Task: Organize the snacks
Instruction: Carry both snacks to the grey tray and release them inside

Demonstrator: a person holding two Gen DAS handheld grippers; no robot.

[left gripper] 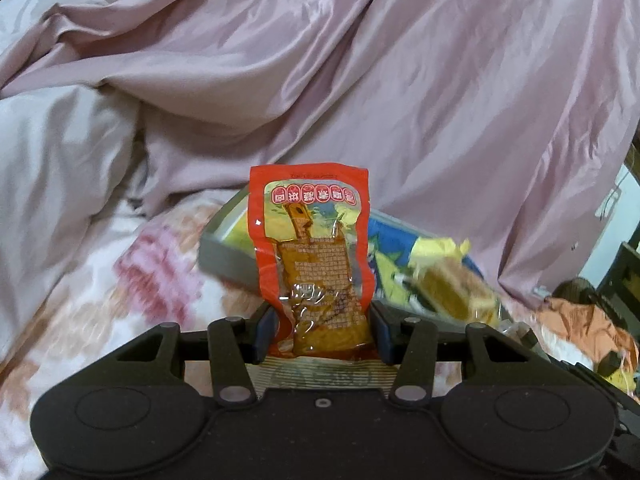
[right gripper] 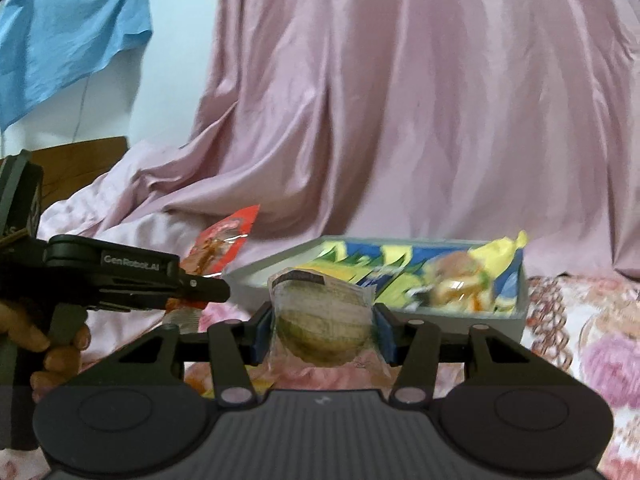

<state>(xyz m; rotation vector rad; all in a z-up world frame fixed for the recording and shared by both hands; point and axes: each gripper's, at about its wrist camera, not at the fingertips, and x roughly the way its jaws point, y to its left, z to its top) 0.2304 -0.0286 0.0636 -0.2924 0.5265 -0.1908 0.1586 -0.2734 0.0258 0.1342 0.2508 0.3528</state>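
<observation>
My left gripper is shut on a red snack packet that stands upright between its blue pads, held above the bed. In the right wrist view that same left gripper shows side-on at the left, with the red packet sticking up from it and a hand on its handle. My right gripper is shut on a clear-wrapped round pastry. Just beyond both grippers sits a grey box holding a yellow and blue snack bag; the box and bag also show behind the red packet.
A pink satin quilt is heaped behind the box. The bed has a floral sheet. A blue cloth hangs on the wall at the upper left. Orange wrappers lie to the right of the box.
</observation>
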